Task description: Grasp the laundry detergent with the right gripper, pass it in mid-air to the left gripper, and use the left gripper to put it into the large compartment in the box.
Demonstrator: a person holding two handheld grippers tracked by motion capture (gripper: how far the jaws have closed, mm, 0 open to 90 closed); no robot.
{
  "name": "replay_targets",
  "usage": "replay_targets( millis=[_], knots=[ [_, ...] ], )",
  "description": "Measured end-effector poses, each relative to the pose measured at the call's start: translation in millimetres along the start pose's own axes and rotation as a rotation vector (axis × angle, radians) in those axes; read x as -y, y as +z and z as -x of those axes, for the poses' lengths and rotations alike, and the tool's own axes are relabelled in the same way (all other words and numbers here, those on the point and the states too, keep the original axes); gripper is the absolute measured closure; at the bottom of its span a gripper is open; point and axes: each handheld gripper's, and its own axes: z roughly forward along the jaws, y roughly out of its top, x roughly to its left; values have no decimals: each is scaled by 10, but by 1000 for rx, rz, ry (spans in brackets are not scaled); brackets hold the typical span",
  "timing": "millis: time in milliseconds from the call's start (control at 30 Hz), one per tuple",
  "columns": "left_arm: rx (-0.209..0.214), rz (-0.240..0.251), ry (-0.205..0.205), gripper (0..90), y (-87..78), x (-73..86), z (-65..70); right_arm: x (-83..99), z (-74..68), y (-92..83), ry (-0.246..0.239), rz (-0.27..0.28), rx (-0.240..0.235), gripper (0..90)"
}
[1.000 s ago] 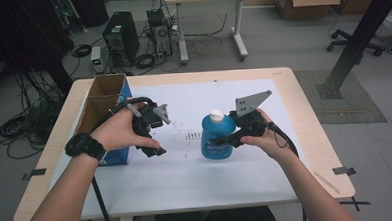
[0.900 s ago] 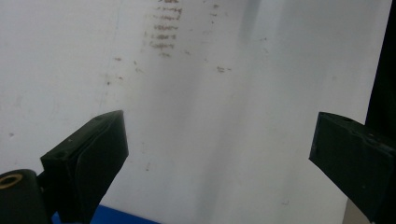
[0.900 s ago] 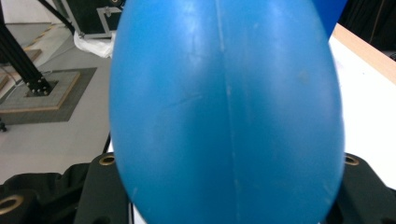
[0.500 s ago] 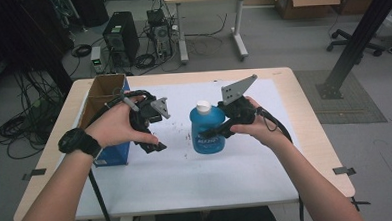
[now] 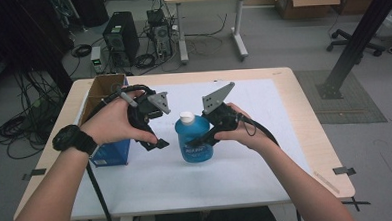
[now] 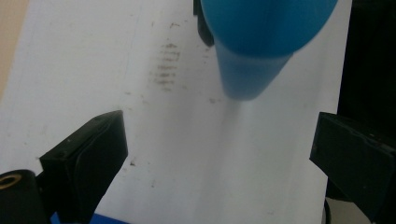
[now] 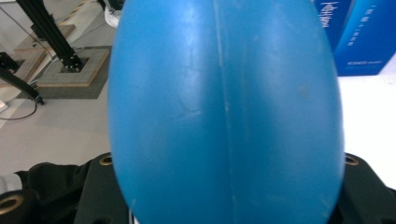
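In the high view, our right gripper pinches the blue plastic bottle with a white cap at its belly, over the white table sheet. It looks smooth, rather slippery.

In the left gripper view, our left gripper stands spread and empty, the bottle ahead.

In the right gripper view, the bottle sits between the jaws; we judge the neck safer.

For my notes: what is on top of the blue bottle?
A white cap closes the blue bottle, which the right gripper clamps. Its contents cannot be seen.

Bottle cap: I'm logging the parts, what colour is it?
White, on the blue bottle; the cap shows best in the high view.
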Motion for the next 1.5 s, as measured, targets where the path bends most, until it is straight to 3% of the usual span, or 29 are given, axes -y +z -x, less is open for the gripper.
replay_targets(
  millis=[300, 567, 900, 1500],
  knots=[
    [29, 67, 41, 41, -10, -115, 93, -44, -17, 128, -4, -10, -24, 429],
    [56, 108, 38, 47, 27, -185, 122, -63, -40, 185, -12, -19, -32, 429],
    [63, 108, 50, 93, 94, -274, 132, -71, -74, 191, -22, -29, -36, 429],
    [84, 60, 80, 224, 190, -381, 175, -63, -119, 189, -39, -37, -38, 430]
  ],
)
